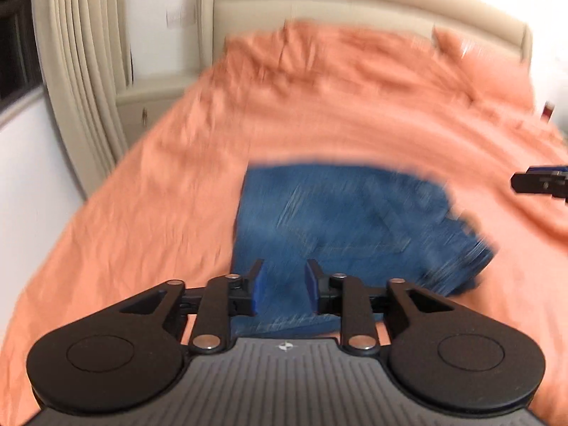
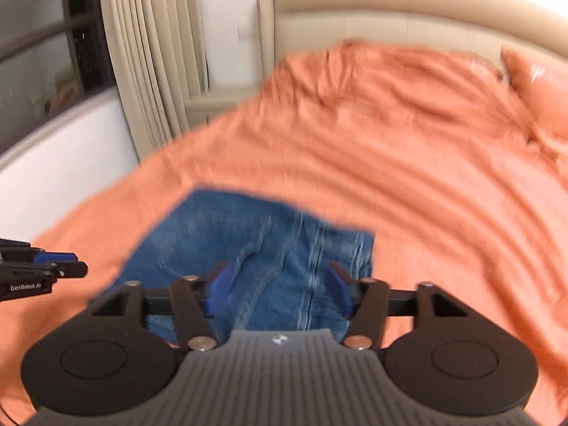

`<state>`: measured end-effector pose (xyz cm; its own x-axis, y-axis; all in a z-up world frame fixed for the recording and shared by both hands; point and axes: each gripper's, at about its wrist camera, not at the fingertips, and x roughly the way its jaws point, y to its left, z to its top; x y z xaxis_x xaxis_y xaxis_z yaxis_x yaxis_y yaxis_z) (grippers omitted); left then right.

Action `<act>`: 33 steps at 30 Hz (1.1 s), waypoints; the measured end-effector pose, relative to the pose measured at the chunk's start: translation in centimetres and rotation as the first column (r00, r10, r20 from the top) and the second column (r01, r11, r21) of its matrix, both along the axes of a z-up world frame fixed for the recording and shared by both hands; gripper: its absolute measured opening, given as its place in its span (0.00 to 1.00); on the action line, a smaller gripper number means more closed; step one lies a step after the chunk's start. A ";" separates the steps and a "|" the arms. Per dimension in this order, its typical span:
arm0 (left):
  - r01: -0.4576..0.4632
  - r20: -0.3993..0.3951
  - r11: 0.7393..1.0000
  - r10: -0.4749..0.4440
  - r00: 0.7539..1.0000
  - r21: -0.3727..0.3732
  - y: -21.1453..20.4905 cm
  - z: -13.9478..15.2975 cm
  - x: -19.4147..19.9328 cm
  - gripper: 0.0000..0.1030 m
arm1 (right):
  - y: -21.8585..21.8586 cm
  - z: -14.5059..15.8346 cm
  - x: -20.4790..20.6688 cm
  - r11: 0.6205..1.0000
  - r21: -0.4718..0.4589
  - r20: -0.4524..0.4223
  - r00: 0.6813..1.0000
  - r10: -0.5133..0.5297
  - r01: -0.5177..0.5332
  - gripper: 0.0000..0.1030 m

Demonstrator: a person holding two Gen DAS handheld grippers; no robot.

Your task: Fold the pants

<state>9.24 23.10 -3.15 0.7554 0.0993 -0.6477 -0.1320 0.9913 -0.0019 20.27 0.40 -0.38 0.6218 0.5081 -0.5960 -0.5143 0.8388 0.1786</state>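
Observation:
Blue denim pants (image 1: 348, 223) lie folded into a compact block on the orange bedsheet (image 1: 319, 106); they also show in the right wrist view (image 2: 255, 245). My left gripper (image 1: 284, 284) is open and empty, hovering over the near left part of the pants. My right gripper (image 2: 280, 284) is open and empty above the near edge of the pants, over a seam. The right gripper's tip shows at the right edge of the left wrist view (image 1: 539, 181); the left gripper's tip shows at the left edge of the right wrist view (image 2: 53, 266). Both views are motion-blurred.
A beige padded headboard (image 2: 390, 10) stands behind the bed. An orange pillow (image 2: 543, 88) lies at the far right. Beige curtains (image 2: 152, 53) and a dark window (image 2: 35, 53) are to the left, with a bedside cabinet (image 1: 149, 103) beside the bed.

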 end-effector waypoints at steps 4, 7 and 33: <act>-0.008 0.155 1.000 0.007 0.988 0.004 -2.2 5.9 -3.6 0.34 | -2.3 5.5 -4.0 0.998 0.062 0.117 0.993 -0.034 0.026 0.75; -0.021 0.246 1.000 0.023 0.969 -0.010 -4.3 8.7 -6.8 0.41 | -4.0 7.9 -7.7 0.994 0.095 0.164 0.984 -0.063 0.048 0.78; -0.140 0.032 0.990 0.139 0.990 0.034 -12.0 -1.1 -12.3 0.85 | -3.4 -2.4 -19.2 0.976 -0.022 0.087 0.973 -0.216 0.219 0.79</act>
